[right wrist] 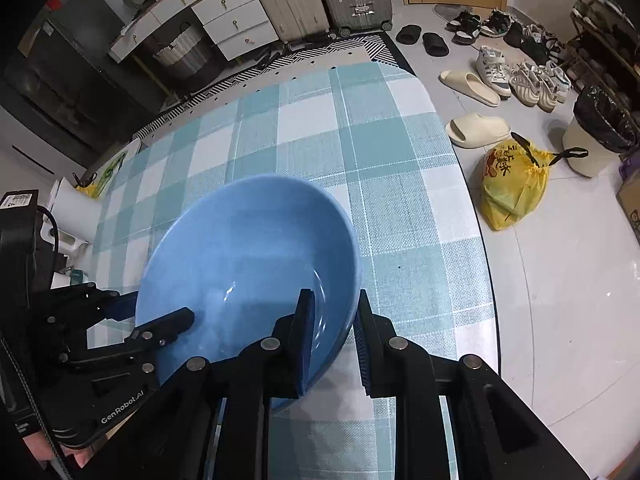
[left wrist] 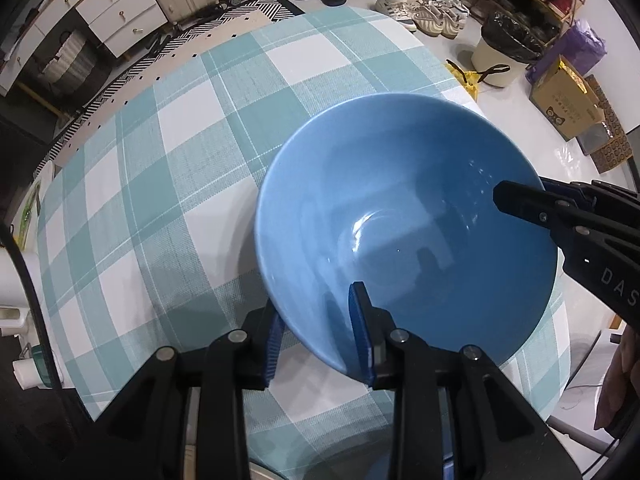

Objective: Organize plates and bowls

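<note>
A large empty blue bowl [left wrist: 404,224] sits over the checked tablecloth; it also shows in the right wrist view [right wrist: 248,264]. My left gripper [left wrist: 318,332] straddles the bowl's near rim, one blue pad inside and one outside, closed on the wall. My right gripper [right wrist: 334,336] straddles the opposite rim the same way, one finger inside and one outside. The right gripper shows from the side in the left wrist view [left wrist: 520,200], and the left gripper in the right wrist view [right wrist: 156,320]. Whether the bowl touches the table is unclear.
The teal and white checked table [left wrist: 192,184] has its edge close on the right. On the floor beyond are a yellow bag [right wrist: 512,188], slippers [right wrist: 476,128], shoes, a bin [left wrist: 500,52], a cardboard box [left wrist: 568,96], suitcases and drawers.
</note>
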Demonstrator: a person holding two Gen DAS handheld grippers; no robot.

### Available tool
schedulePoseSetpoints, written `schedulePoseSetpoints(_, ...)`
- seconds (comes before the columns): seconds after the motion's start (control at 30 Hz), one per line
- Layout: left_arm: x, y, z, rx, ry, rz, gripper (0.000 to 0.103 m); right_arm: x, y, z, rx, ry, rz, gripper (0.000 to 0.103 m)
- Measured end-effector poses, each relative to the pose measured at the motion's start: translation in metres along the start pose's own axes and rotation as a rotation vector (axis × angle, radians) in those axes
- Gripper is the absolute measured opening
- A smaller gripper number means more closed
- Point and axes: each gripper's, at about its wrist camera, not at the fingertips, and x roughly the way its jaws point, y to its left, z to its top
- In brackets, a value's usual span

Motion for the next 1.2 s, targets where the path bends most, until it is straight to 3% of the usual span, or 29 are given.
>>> schedulePoseSetpoints(0.37,0.026,0.005,-0.004,-0.005,0.036,0.028,0.032,0.032,0.003,-0.012,-0.041,0.052,-0.062,0.019)
schedulePoseSetpoints(0.5,0.035,0.012,-0.003,-0.048,0.041,-0.027,0.032,0.043,0.006,-0.013,-0.040,0.054,-0.051,0.020)
schedulePoseSetpoints(0.7,0.033,0.016,-0.002,-0.048,0.016,-0.029,0.014,0.032,0.006,-0.013,-0.068,0.005,-0.010,0.018)
schedulePoseSetpoints(1.2,0.012,0.012,-0.012,-0.027,0.019,-0.020,0.014,0.006,0.005,-0.017,-0.035,-0.008,0.014,0.016)
